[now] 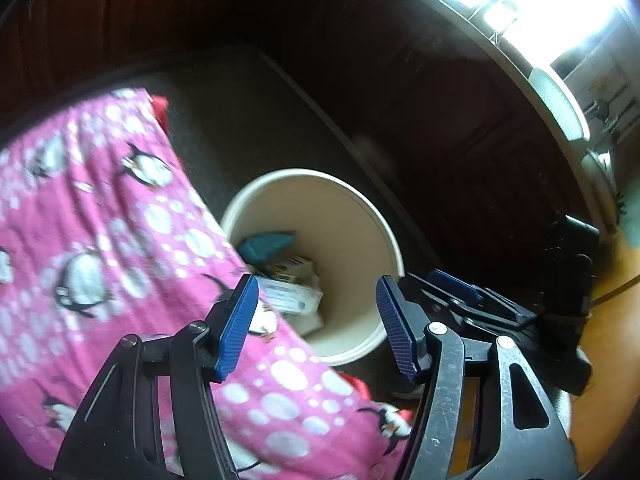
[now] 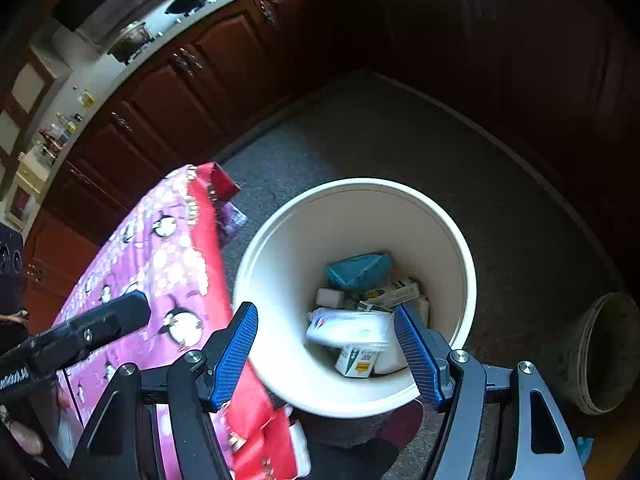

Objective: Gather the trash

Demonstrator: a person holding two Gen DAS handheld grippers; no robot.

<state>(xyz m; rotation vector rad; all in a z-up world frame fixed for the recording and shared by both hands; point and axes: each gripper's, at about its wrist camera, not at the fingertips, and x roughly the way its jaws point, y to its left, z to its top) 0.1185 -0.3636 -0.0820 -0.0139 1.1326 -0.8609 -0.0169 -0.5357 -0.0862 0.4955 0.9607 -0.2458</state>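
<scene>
listing one white bucket (image 2: 280,264), round, rigid-walled, standing upright on grey carpet (image 2: 400,140) in the corner of dark wooden cabinets (image 2: 160,92). contents, settled at the bottom: a crumpled teal wrapper (image 2: 358,270), a white plastic tub (image 2: 352,330) lying tilted, a small printed carton (image 2: 358,362) below it, a second carton (image 2: 394,292) behind, and a pale block (image 2: 330,298) to the left. all judged light, thin-walled and easily crushed; the tub looked smooth and likely slippery, best taken across its rim; the cartons stiff enough for a pinch on their flat faces; the wrapper soft, taken anywhere.

a pink penguin-print bag (image 2: 168,264) with a red edge hung just left of the bucket, its side overlapping the near-left rim in both views. limp and glossy; judged to fold under any pinch, so the stiffer red edge seemed the better hold.

right gripper (image 2: 328,354) hovered over the bucket mouth, jaws apart, nothing pressed between the pads; whether the tub was touched could not be told. left gripper (image 1: 320,324) likewise stood apart and empty, one pad over the bag, the other beyond the bucket's right rim. a darker, second bucket (image 2: 600,356) sat at far right on the floor.
</scene>
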